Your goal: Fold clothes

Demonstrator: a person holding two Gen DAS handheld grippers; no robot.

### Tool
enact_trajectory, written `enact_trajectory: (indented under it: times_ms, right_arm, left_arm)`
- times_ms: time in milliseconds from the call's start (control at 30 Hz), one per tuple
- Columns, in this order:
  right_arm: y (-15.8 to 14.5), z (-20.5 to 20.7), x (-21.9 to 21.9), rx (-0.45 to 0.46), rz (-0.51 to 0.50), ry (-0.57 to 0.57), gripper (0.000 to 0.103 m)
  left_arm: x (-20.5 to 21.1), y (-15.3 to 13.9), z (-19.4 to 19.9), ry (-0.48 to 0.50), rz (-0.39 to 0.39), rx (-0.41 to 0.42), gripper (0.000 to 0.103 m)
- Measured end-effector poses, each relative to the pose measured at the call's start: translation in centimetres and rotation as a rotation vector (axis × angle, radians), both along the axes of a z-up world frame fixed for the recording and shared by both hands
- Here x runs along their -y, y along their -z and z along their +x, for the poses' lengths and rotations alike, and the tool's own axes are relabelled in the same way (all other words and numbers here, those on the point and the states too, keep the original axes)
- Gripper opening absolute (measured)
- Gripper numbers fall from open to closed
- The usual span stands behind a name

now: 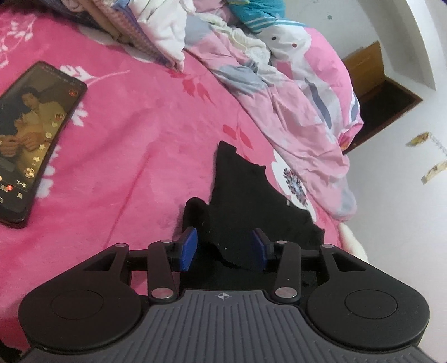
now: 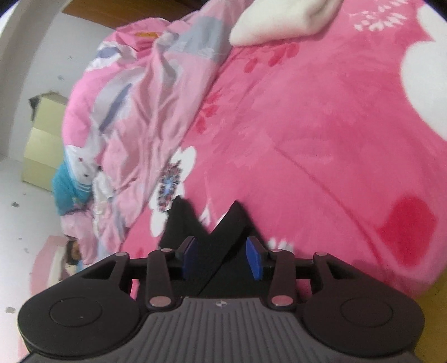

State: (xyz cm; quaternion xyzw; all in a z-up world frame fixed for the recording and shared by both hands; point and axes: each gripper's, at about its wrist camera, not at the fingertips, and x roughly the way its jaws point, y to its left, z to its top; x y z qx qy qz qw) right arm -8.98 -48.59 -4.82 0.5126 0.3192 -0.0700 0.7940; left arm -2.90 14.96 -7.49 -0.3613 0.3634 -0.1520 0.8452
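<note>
Left wrist view showed the left hand-held gripper released over a black garment on the bed; the right hand-held gripper was released too. Both should pinch matching edges evenly, I think.

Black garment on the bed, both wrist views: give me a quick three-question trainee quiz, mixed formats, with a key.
1. True or false: the left gripper has its fingers closed tight on the black garment.
2. Multiple choice: in the left wrist view, what lies on the pink blanket to the left of the garment? A) a phone with its screen lit B) a book C) a remote
3. Fill in: in the right wrist view, the folded item at the top, beyond the right gripper, is coloured ____.

Key
1. False: both grippers show a wide gap between the blue fingers, with the garment lying between them.
2. A, the phone.
3. White, the folded white cloth.
</note>
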Motion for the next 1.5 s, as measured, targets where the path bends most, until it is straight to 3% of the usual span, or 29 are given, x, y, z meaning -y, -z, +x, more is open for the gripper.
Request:
enact_trajectory:
  times_ms: [233, 567, 1133, 1333, 1500]
  right_arm:
    - [1.8, 3.1, 0.6, -0.043, 0.031, -0.049, 0.043]
    - [1.0, 2.6, 0.5, -0.001, 0.082, -0.091, 0.043]
    - [2.4, 3.6, 1.1, -0.033, 0.078, -0.062, 0.042]
    - [2.6, 4.8, 0.8, -0.018, 0.094, -0.096, 0.036]
    - [2.8, 5.5, 0.6, -0.021, 0.089, -0.118, 0.024]
  left_arm:
    - [0.1, -0.1, 0.3, -0.005, 0.015, 0.004, 0.041]
    - [0.3, 0.0, 0.5, -0.002, 0.017, -0.008, 0.041]
    - [-0.1, 0.3, 0.5, -0.015, -0.021, -0.027, 0.041]
    - [-0.5, 0.3, 0.5, -0.028, -0.037, -0.029, 0.041]
    - [-1.4, 0.4, 0.6, -0.048, -0.077, -0.043, 0.041]
